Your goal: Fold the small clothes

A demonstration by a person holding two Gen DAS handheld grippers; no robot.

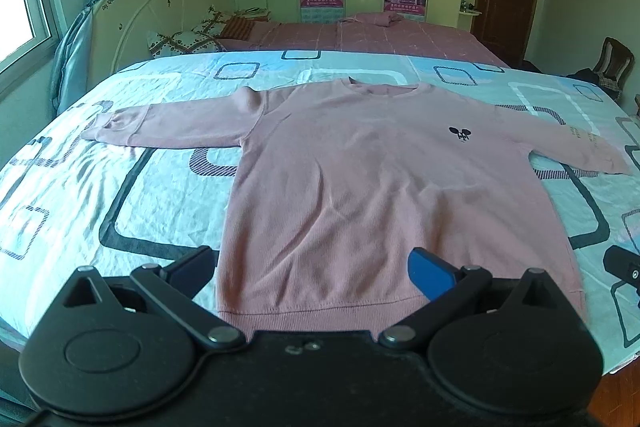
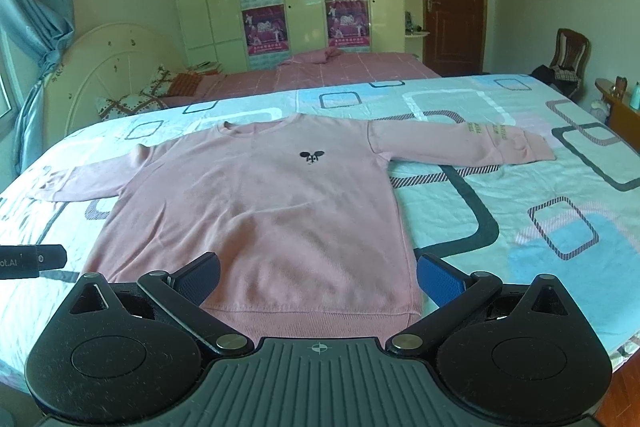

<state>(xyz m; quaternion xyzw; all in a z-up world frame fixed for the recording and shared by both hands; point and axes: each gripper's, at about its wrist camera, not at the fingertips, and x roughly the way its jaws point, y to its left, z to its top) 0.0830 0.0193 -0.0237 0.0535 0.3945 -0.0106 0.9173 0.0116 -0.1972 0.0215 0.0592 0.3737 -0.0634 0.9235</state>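
While the pink sweatshirt (image 1: 360,179) lay flat, unfolded, both grippers, left gripper (image 1: 316,269) and right gripper (image 2: 318,279), hovered wide and empty; probably hem corners next.

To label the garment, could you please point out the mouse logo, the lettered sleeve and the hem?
mouse logo (image 2: 311,157): right wrist view, centre of logo.
lettered sleeve (image 2: 486,131): right wrist view, on the lettering.
hem (image 1: 320,319): left wrist view, ribbed band.
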